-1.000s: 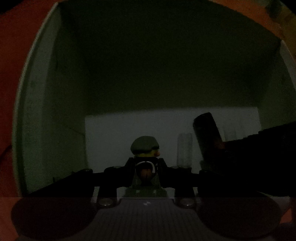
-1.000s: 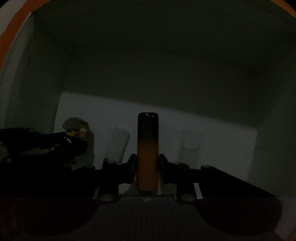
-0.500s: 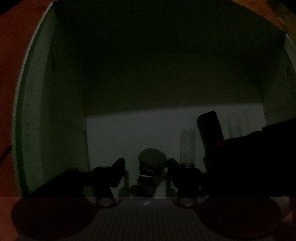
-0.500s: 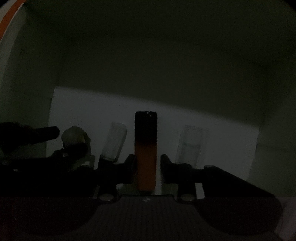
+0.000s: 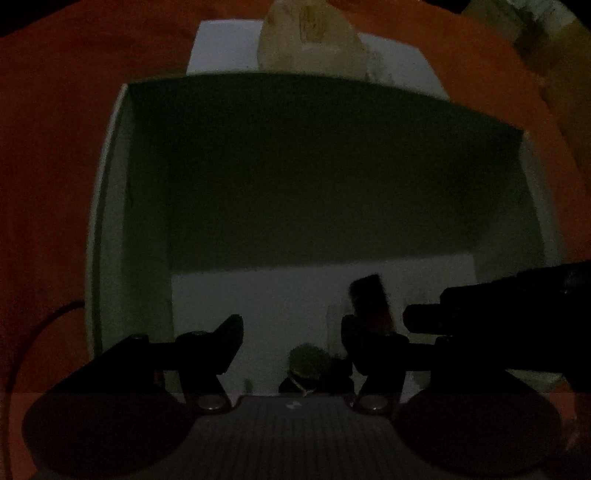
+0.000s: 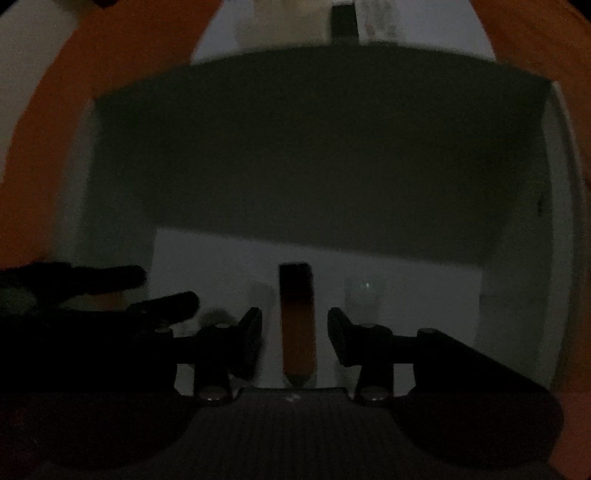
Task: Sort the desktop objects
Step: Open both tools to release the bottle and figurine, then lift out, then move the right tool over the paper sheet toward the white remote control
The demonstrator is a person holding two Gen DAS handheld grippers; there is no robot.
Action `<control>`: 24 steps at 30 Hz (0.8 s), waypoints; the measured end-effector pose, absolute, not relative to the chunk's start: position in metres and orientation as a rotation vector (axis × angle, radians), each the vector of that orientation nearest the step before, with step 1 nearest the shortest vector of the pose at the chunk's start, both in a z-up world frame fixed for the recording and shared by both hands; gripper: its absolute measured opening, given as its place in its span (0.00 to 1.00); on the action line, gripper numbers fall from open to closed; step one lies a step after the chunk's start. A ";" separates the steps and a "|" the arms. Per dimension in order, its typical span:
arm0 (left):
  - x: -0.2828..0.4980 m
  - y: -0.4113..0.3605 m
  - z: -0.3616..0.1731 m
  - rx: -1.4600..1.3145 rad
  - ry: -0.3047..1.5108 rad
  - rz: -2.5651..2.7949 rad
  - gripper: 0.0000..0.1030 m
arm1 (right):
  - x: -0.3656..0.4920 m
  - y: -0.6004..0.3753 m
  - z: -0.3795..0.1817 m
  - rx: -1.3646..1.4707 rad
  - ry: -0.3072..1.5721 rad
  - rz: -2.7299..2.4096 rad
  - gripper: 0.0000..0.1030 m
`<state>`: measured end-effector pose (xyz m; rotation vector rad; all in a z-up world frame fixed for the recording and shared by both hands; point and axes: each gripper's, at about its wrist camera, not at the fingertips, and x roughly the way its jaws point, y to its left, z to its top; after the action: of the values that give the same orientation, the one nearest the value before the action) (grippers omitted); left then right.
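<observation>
**Both pieces lie loose in the box**

The left hand-held gripper [image 5: 291, 334] and right hand-held gripper [image 6: 294, 328] are spread, empty. The toy figure [image 5: 308, 363] and tube [image 6: 297, 321] lie inside the box [image 5: 110, 221]; both look light, stiff, best pinched mid-body.

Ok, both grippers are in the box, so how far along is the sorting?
Done: the green-capped toy figure lies in the white box, and the orange tube with a dark cap is in there too. In hand: nothing. The left gripper and right gripper both have open jaws clear of the items. Left: a pale, blurred object beyond the box may need sorting.
</observation>
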<state>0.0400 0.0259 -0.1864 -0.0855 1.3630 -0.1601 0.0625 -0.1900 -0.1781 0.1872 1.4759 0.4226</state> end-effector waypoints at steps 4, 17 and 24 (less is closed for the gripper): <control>0.049 0.023 -0.162 -0.119 1.356 -0.173 0.54 | 0.077 -0.202 -0.156 0.234 1.443 0.429 0.42; 0.109 0.025 -0.106 -0.132 1.137 -0.134 0.69 | 0.172 -0.251 -0.085 0.293 1.244 0.357 0.53; 0.139 0.028 -0.107 -0.142 1.118 -0.101 0.69 | 0.215 -0.259 -0.100 0.238 1.261 0.288 0.60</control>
<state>0.1393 0.0275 -0.1066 -0.1421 1.1181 -0.1014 0.2150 -0.2591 -0.0998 0.2379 1.2606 0.2884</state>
